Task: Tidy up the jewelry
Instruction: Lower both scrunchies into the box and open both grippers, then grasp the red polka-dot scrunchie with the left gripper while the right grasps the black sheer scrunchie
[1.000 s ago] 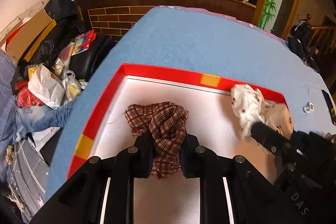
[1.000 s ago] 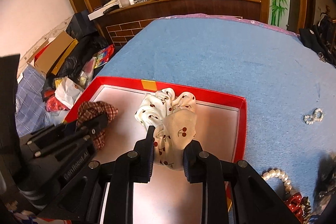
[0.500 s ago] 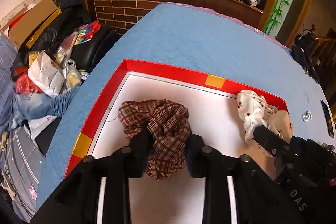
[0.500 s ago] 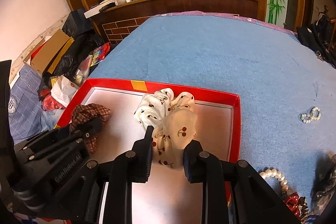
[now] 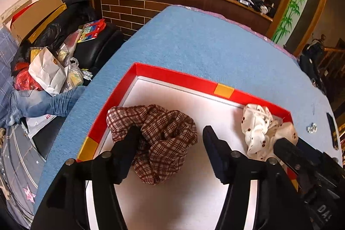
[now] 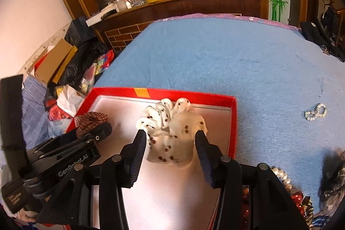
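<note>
A red box (image 5: 174,77) with a white floor sits on the blue table (image 5: 194,42). A brown plaid scrunchie (image 5: 159,133) lies in its left part, between the fingers of my open left gripper (image 5: 170,133). A white cherry-print scrunchie (image 6: 172,128) lies in the right part of the box (image 6: 234,122), between the fingers of my open right gripper (image 6: 171,139). It also shows in the left wrist view (image 5: 258,128). The left gripper body (image 6: 64,163) shows in the right wrist view, partly hiding the plaid scrunchie (image 6: 90,120).
A small pearl piece (image 6: 315,111) lies on the table right of the box. A pearl string (image 6: 281,178) and red and dark pieces (image 6: 301,202) lie at the near right. Clutter and bags (image 5: 47,74) sit on the floor to the left. A wooden counter (image 6: 183,1) stands behind.
Both grippers have opened and let go of their scrunchies, which now lie on the box floor. Both scrunchies have spread out.
</note>
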